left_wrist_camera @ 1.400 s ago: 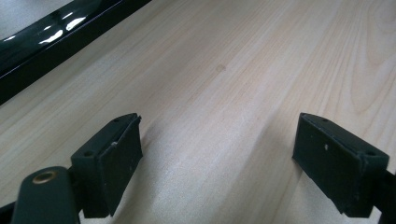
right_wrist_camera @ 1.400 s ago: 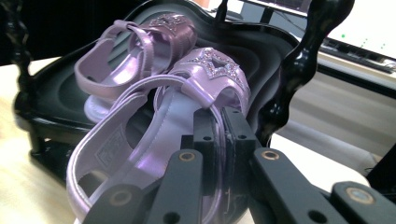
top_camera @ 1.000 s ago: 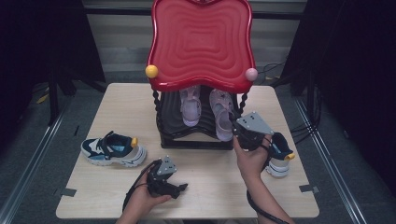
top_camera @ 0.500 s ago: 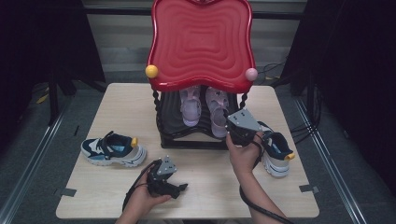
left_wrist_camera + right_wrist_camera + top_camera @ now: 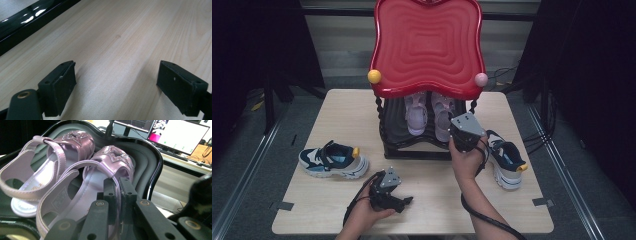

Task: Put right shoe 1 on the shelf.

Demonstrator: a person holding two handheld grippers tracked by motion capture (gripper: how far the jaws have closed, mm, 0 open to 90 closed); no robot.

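A pair of lilac sandals with glitter stars sits on the black lower shelf (image 5: 412, 146) of a red-topped rack (image 5: 427, 45). My right gripper (image 5: 460, 131) is at the shelf's right front, shut on the thin back strap of the right sandal (image 5: 443, 120). In the right gripper view the strap runs between the closed jaws of that gripper (image 5: 117, 187), with the right sandal (image 5: 110, 162) ahead and the left sandal (image 5: 50, 152) beside it. My left gripper (image 5: 404, 201) rests on the table near its front edge. It stands open (image 5: 116, 85) over bare wood.
A blue and white sneaker (image 5: 332, 161) lies on the wooden table (image 5: 347, 115) left of the rack. Its mate (image 5: 504, 159) lies to the right, just behind my right hand. The black rack base (image 5: 30, 22) edges the left gripper view. Monitors (image 5: 180, 132) stand beyond the rack.
My right gripper has moved left and closer to the rack shelf, keeping its grip on the sandal strap. The left gripper has stayed where it was.
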